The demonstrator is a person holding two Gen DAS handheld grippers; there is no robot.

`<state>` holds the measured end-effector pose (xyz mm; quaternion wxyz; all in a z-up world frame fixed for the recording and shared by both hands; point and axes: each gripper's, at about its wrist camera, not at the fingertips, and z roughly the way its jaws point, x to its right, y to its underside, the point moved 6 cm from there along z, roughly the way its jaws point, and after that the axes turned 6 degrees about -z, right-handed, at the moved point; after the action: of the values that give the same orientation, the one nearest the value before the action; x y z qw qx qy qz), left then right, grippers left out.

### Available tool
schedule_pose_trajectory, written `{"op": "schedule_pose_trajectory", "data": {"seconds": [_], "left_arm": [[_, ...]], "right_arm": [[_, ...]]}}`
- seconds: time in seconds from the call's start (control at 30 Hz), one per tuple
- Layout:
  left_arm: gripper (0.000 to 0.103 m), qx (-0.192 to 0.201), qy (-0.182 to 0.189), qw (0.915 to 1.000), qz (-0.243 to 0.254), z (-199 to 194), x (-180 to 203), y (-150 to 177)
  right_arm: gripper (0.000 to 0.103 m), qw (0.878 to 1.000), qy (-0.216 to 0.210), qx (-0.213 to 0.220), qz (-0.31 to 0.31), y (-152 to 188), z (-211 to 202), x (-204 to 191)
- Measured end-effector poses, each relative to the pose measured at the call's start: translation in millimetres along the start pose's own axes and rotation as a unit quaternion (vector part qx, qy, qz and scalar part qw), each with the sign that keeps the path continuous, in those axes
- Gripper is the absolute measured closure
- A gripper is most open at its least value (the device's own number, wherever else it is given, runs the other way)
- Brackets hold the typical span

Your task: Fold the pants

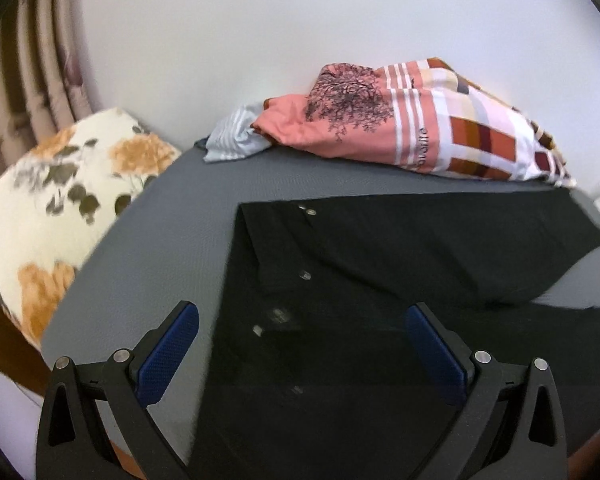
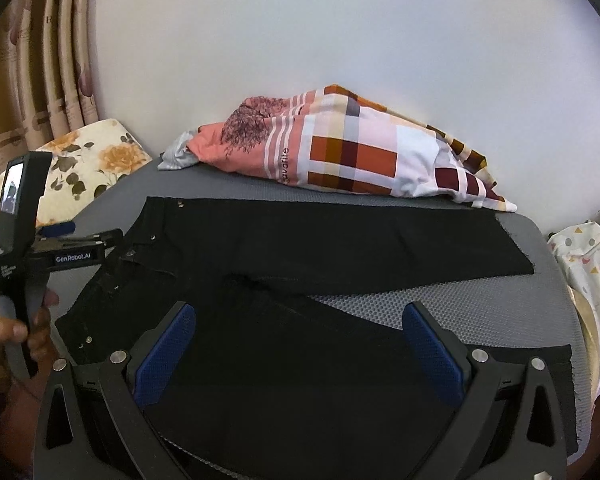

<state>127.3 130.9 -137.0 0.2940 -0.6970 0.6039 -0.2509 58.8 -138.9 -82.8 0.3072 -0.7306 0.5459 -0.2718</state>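
- Two legs of the black denim pants (image 2: 320, 240) lie spread apart in a V on the grey textured mat (image 2: 440, 296), waistband toward the left, hems toward the right; no fold is visible yet.
- Judging by this layout, the task is at its start: the legs still have to be brought one onto the other, then the length folded up.
- Over the waistband end, the left gripper (image 1: 300, 344) hovers with its blue-padded fingers (image 1: 172, 352) spread wide and nothing between them; the right wrist view shows a hand (image 2: 16, 332) holding its handle.
- Above the nearer leg, the right gripper (image 2: 300, 344) hangs with its fingers equally wide, gripping nothing.
- Behind the pants, a bundle of pink, orange and white checked cloth (image 2: 352, 152) rests at the mat's far edge, close to the far leg; whether they touch I cannot tell.
- A likely first step is taking the nearer leg's waist and hem and carrying them across.
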Motion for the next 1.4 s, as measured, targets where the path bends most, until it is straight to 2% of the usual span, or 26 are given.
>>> {"op": "schedule_pose_trajectory", "data": {"seconds": [0.13,0.23,0.4,0.5,0.57,0.67,0.8,0.87,0.9,0.93,0.97,1.03,1.07,1.17,1.27,1.37,1.4], "left_arm": [[0.000,-0.031,0.062,0.9976,-0.003,33,-19,-11],[0.001,-0.048,0.071,0.9960,-0.025,65,-45,-25],[0.006,-0.067,0.139,0.9819,-0.110,122,-94,-54],[0.020,-0.091,0.151,0.9800,-0.092,158,-98,-69],[0.031,-0.113,0.144,0.9804,-0.073,182,-100,-73],[0.034,-0.135,0.162,0.9759,-0.055,208,-99,-75],[0.034,-0.158,0.230,0.9588,-0.052,226,-90,-80],[0.037,-0.161,0.269,0.9482,-0.050,228,-81,-81],[0.039,-0.164,0.259,0.9505,-0.052,229,-79,-81],[0.047,-0.170,0.242,0.9537,-0.052,231,-78,-82],[0.065,-0.175,0.232,0.9554,-0.050,232,-76,-83],[0.072,-0.177,0.219,0.9586,-0.042,230,-71,-81],[0.081,-0.170,0.213,0.9615,-0.037,225,-68,-81],[0.085,-0.129,0.198,0.9714,-0.025,199,-61,-84],[0.087,-0.083,0.211,0.9731,-0.041,166,-61,-91],[0.087,-0.037,0.238,0.9694,-0.046,117,-55,-92],[0.087,-0.028,0.242,0.9688,-0.042,104,-53,-90]], "right_arm": [[0.000,1.000,-0.001,-0.013,0.004,5,10,2],[0.000,1.000,-0.002,-0.027,0.009,8,21,4],[0.000,0.999,-0.002,-0.050,0.019,13,38,6],[0.000,0.998,0.000,-0.062,0.021,15,49,5],[0.000,0.997,0.001,-0.071,0.020,17,55,4],[0.000,0.997,0.004,-0.082,0.017,19,63,3],[0.000,0.995,0.010,-0.097,0.013,22,74,3],[0.000,0.994,0.009,-0.104,0.018,25,79,4],[0.000,0.994,0.008,-0.107,0.020,26,81,4],[0.000,0.994,0.007,-0.109,0.021,25,83,4],[0.000,0.994,0.007,-0.111,0.020,25,84,4],[0.000,0.994,0.005,-0.110,0.019,24,85,1],[0.000,0.994,0.003,-0.107,0.018,22,85,0],[0.000,0.995,-0.006,-0.098,0.018,14,86,0],[0.000,0.993,-0.053,-0.092,0.054,0,94,4],[0.000,0.979,-0.126,-0.096,0.131,-20,112,14],[0.000,0.967,-0.165,-0.099,0.169,-29,123,20]]}}
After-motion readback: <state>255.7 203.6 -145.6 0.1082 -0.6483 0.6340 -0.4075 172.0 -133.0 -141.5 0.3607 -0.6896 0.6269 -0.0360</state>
